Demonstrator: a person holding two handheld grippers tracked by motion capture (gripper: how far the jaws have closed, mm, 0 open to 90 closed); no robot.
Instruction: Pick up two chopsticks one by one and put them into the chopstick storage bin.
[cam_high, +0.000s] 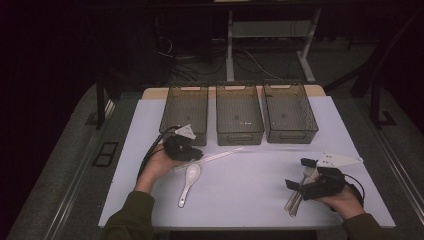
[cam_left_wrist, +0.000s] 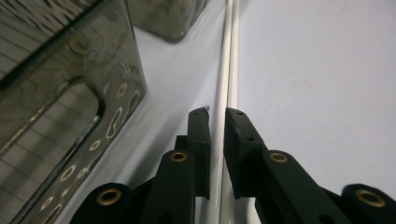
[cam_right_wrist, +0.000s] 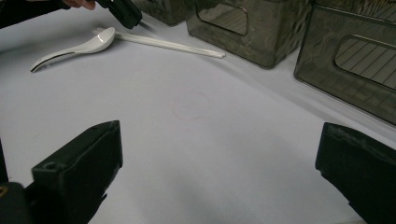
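A pair of white chopsticks (cam_high: 222, 155) (cam_left_wrist: 229, 56) (cam_right_wrist: 177, 45) lies on the white table in front of the left bin. My left gripper (cam_high: 198, 155) (cam_left_wrist: 217, 114) (cam_right_wrist: 135, 21) is down at their near end, its black jaws closed against both sides of the sticks. A white ceramic spoon (cam_high: 190, 177) (cam_right_wrist: 88, 44) lies just below that hand, bowl toward the chopsticks. My right gripper (cam_high: 298, 173) (cam_right_wrist: 219, 128) rests at the table's right front with its jaws wide apart and nothing between them.
Three dark see-through bins (cam_high: 185, 107) (cam_high: 239, 112) (cam_high: 290, 110) stand in a row at the back of the table (cam_high: 250, 200). The left bin's wall (cam_left_wrist: 60, 93) is close beside my left jaws. Several pale utensils (cam_high: 295, 200) lie under the right gripper.
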